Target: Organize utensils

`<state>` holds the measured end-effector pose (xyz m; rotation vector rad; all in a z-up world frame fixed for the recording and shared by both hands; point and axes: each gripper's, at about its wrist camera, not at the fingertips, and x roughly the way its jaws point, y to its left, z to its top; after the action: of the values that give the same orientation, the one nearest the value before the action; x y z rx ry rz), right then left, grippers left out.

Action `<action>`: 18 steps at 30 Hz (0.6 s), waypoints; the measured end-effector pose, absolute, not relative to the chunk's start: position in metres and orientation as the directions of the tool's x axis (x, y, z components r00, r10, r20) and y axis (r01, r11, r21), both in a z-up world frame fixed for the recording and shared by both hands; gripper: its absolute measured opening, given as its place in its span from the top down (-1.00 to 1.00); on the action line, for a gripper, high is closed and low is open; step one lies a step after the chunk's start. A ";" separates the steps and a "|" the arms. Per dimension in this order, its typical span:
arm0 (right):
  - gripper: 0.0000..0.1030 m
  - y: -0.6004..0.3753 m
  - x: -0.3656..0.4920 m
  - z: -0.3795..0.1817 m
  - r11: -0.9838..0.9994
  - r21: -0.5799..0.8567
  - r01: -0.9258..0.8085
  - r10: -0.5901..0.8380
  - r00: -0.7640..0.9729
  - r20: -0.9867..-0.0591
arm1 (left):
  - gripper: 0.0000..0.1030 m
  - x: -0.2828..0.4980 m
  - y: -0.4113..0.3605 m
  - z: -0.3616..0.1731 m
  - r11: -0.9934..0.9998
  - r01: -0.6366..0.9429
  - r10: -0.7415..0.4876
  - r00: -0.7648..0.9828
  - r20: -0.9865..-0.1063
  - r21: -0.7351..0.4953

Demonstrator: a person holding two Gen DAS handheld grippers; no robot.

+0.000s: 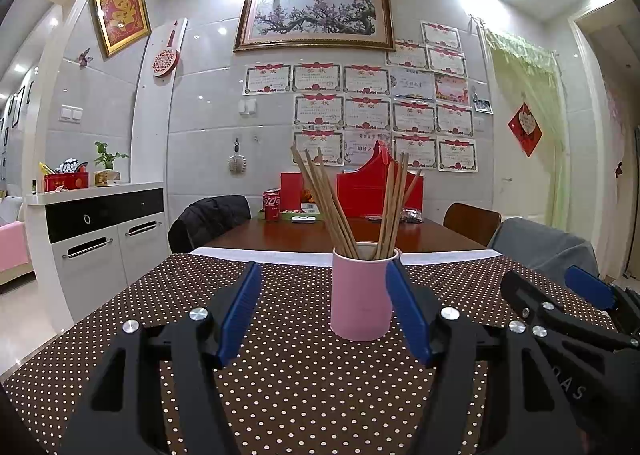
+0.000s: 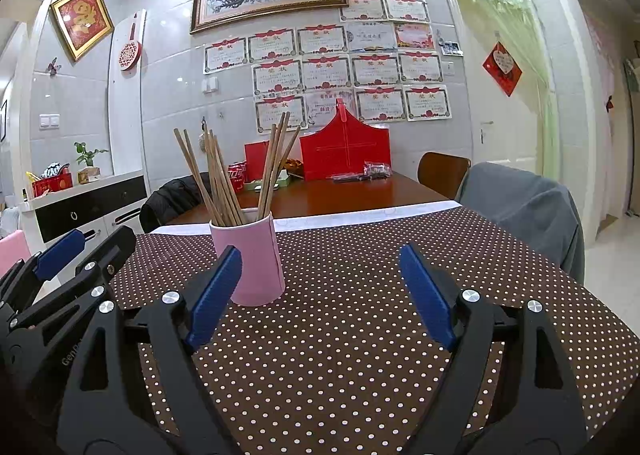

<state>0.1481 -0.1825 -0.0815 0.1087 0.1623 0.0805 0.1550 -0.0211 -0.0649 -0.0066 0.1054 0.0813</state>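
A pink cup point(image 1: 362, 293) stands upright on the brown polka-dot tablecloth point(image 1: 280, 375), holding several wooden chopsticks point(image 1: 344, 207) that fan out left and right. It also shows in the right wrist view point(image 2: 252, 259), with its chopsticks point(image 2: 224, 183). My left gripper point(image 1: 324, 275) is open and empty, a little short of the cup, its right finger beside the cup's right edge. My right gripper point(image 2: 320, 259) is open and empty, to the right of the cup. Each gripper shows in the other's view: the right one point(image 1: 560, 287) and the left one point(image 2: 92, 243).
Beyond the cloth is a wooden table point(image 1: 304, 235) with a red cola can point(image 1: 272, 205), red boxes point(image 1: 372, 187) and small items. Chairs with a black jacket point(image 1: 208, 221) and a grey cover point(image 2: 524, 207) stand at the sides. A white cabinet point(image 1: 100, 239) is at left.
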 end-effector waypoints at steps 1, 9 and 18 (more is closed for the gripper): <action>-0.57 -0.183 0.148 -0.081 0.991 0.115 -0.071 0.088 0.984 -0.157 | -0.25 0.155 -0.021 -0.065 0.997 -0.082 0.081 0.991 -0.105 -0.003; -0.59 -0.183 0.148 -0.082 0.991 0.115 -0.069 0.087 0.984 -0.158 | -0.25 0.155 -0.020 -0.065 0.997 -0.082 0.081 0.991 -0.107 -0.003; -0.60 -0.183 0.148 -0.081 0.991 0.115 -0.069 0.087 0.984 -0.158 | -0.25 0.155 -0.020 -0.065 0.997 -0.081 0.080 0.991 -0.107 -0.005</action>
<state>0.1482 -0.1827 -0.0814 0.1096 0.1639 0.0786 0.1545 -0.0197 -0.0648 -0.0090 0.1073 0.0810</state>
